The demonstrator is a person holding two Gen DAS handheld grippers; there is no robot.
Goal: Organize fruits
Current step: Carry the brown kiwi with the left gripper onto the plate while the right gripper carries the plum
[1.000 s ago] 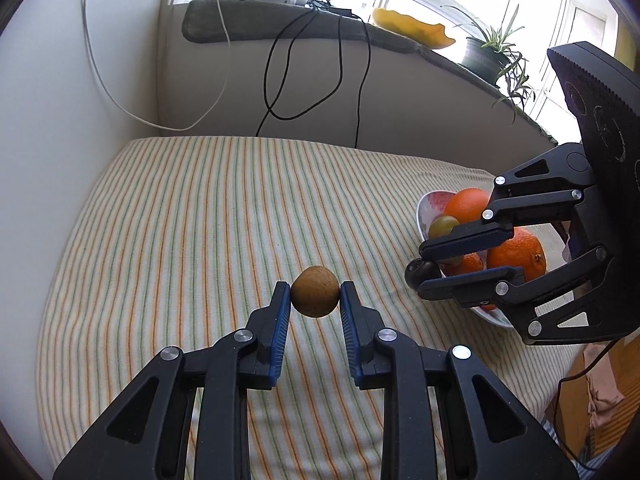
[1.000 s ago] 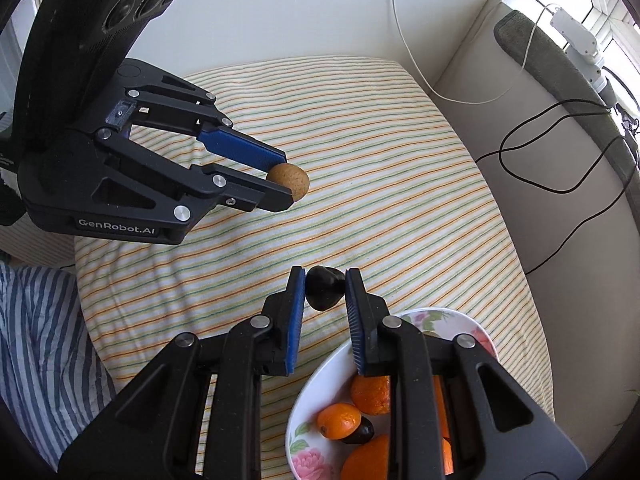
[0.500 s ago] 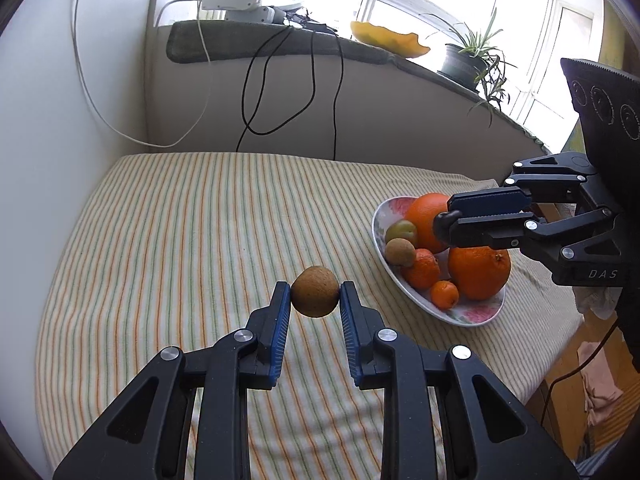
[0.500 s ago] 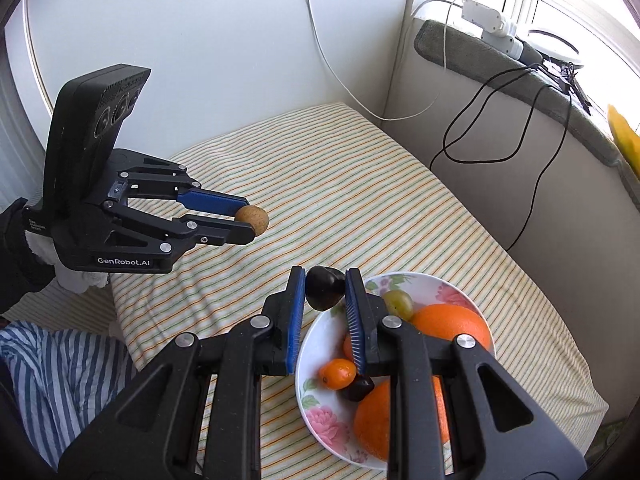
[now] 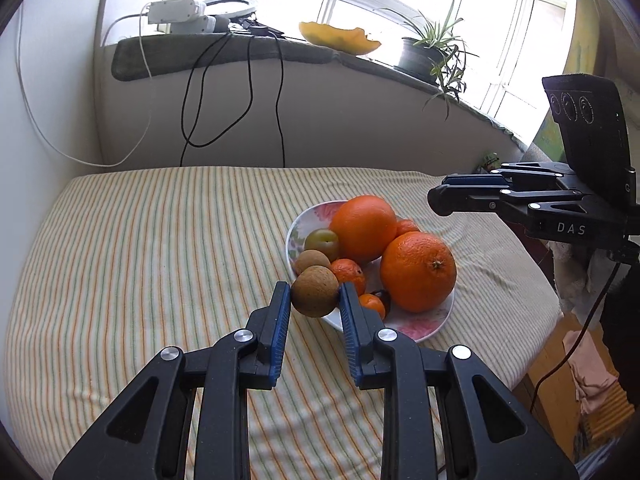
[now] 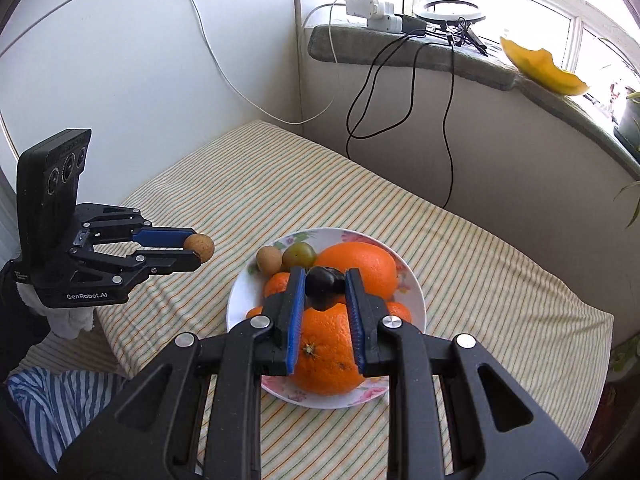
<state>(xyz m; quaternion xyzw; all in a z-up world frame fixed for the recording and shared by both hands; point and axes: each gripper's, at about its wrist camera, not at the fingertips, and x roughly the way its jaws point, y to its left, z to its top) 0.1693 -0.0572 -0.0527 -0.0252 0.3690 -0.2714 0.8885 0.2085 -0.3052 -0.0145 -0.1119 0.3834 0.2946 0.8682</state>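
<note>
The left gripper (image 5: 314, 300) holds a brown round fruit (image 5: 314, 291) clamped between its blue-padded fingers (image 5: 280, 320), raised above the striped surface (image 5: 160, 248) just left of the near rim of the floral plate (image 5: 420, 326). The right gripper (image 6: 323, 286) holds a dark fruit (image 6: 322, 282) clamped between its fingers, directly above the plate's oranges (image 6: 326, 356). The plate also carries a green fruit (image 6: 299, 255) and a second brown fruit (image 6: 269, 259) at its far left.
</note>
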